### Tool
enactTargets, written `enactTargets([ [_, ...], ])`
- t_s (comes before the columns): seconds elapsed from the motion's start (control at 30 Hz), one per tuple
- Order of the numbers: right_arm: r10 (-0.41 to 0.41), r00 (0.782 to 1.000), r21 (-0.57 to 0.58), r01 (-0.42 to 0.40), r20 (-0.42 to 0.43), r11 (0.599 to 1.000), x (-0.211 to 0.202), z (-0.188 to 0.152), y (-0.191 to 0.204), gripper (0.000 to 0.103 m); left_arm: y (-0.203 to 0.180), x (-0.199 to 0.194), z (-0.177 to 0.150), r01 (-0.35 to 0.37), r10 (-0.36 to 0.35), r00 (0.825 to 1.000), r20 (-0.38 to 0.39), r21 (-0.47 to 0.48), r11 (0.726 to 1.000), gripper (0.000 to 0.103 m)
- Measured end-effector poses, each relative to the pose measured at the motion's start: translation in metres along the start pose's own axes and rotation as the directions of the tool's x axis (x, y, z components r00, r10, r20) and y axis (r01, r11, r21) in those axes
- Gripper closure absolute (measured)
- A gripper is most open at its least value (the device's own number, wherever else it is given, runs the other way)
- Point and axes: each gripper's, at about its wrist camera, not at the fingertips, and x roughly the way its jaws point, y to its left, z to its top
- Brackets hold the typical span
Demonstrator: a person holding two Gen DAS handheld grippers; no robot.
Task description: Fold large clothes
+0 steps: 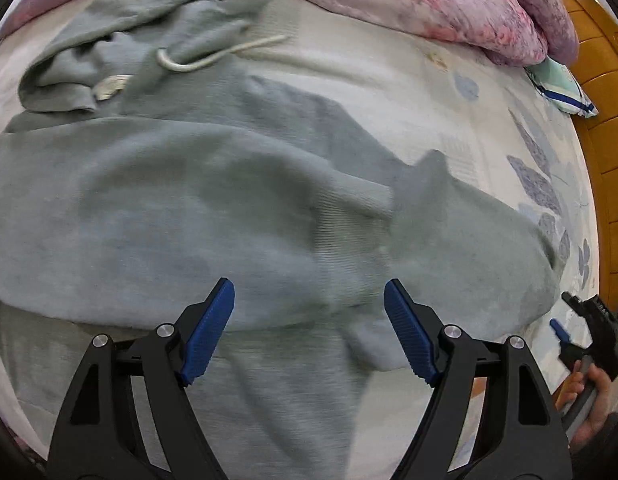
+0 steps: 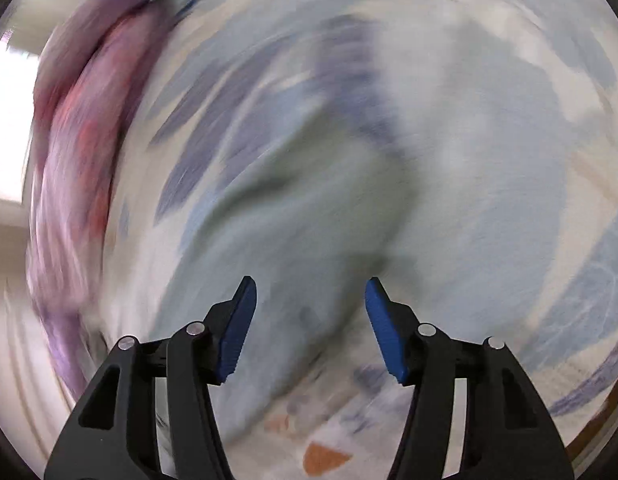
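Left gripper: jaws wide apart, holding nothing, poised over the grey-green hoodie. The hoodie lies spread on the bed directly ahead, hood and white drawcord at the far side. Pink quilt beyond, to the right. Right gripper: jaws wide, nothing held; its view is heavily blurred, pale fabric ahead.

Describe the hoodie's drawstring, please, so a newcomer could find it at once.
Start at the grey-green hoodie spread across the bed, then look to its bunched hood at the far left. The drawstring loops there: the only thick, off-white cord on plain fabric.
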Motion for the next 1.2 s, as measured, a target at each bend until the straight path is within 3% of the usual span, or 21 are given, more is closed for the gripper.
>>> enactTargets([
  [0.2, 0.084, 0.995, 0.126, -0.077, -0.052, 0.989, 0.03, 0.01, -0.024, 0.046, -0.039, 0.002, 0.006, 0.024, -0.024, 1.0, -0.019, 0.035, 0.999, 0.024],
  [0.23, 0.091, 0.995, 0.113, -0.086, -0.034, 0.99, 0.029, 0.008, -0.023, 0.052, -0.044, 0.001, 0.007, 0.022, -0.022, 1.0, -0.021, 0.043, 0.999, 0.024],
  [0.27, 0.102, 0.995, 0.072, -0.1, -0.021, 0.992, 0.026, 0.008, -0.018, 0.066, -0.049, -0.001, 0.008, 0.028, -0.027, 0.999, -0.022, 0.05, 0.998, 0.024],
  [0.3, 0.099, 0.995, -0.003, -0.099, -0.021, 0.995, 0.023, 0.004, -0.005, 0.091, -0.054, -0.002, 0.009, 0.038, -0.037, 0.999, -0.024, 0.053, 0.998, 0.023],
  [0.37, 0.099, 0.995, -0.17, -0.1, -0.011, 0.98, 0.009, -0.001, 0.022, 0.092, -0.063, -0.007, 0.01, 0.076, -0.075, 0.997, -0.033, 0.048, 0.996, 0.023],
  [0.5, 0.198, 0.98, -0.429, -0.194, -0.035, 0.882, -0.019, -0.036, 0.084, 0.092, -0.088, -0.017, 0.016, 0.167, -0.166, 0.986, -0.036, 0.031, 0.986, 0.022],
  [0.6, 0.279, 0.949, -0.573, -0.31, -0.144, 0.759, -0.027, -0.082, 0.137, 0.092, -0.099, -0.025, 0.022, 0.214, -0.213, 0.977, -0.021, 0.014, 0.977, 0.022],
  [0.67, 0.272, 0.925, -0.638, -0.38, -0.266, 0.669, -0.012, -0.126, 0.172, 0.092, -0.095, -0.032, 0.026, 0.217, -0.217, 0.976, 0.014, -0.007, 0.976, 0.018],
  [0.73, 0.207, 0.909, -0.664, -0.407, -0.362, 0.627, 0.011, -0.16, 0.188, 0.089, -0.084, -0.031, 0.026, 0.208, -0.208, 0.978, 0.02, -0.035, 0.977, 0.018],
  [0.8, 0.079, 0.91, -0.691, -0.363, -0.407, 0.625, 0.041, -0.19, 0.193, 0.088, -0.071, -0.022, 0.025, 0.189, -0.19, 0.982, -0.005, -0.069, 0.98, 0.018],
  [0.9, 0.001, 0.896, -0.688, -0.343, -0.445, 0.64, 0.058, -0.211, 0.181, 0.083, -0.049, -0.001, 0.019, 0.137, -0.147, 0.986, -0.074, -0.126, 0.983, 0.018],
  [0.97, 0.012, 0.894, -0.674, -0.347, -0.449, 0.652, 0.057, -0.211, 0.172, 0.073, -0.042, 0.009, 0.012, 0.145, -0.161, 0.982, -0.095, -0.153, 0.977, 0.018],
  [1.03, 0.009, 0.901, -0.684, -0.335, -0.433, 0.647, 0.048, -0.211, 0.162, 0.049, -0.042, 0.018, 0.006, 0.15, -0.171, 0.979, -0.115, -0.172, 0.974, 0.018],
  [1.07, 0.011, 0.909, -0.692, -0.325, -0.417, 0.645, 0.044, -0.21, 0.156, 0.046, -0.045, 0.021, 0.002, 0.16, -0.183, 0.975, -0.123, -0.175, 0.971, 0.018],
  [1.2, 0.004, 0.906, -0.664, -0.313, -0.423, 0.679, 0.044, -0.195, 0.13, 0.046, -0.065, 0.032, -0.008, 0.189, -0.21, 0.966, -0.149, -0.142, 0.972, 0.018],
])
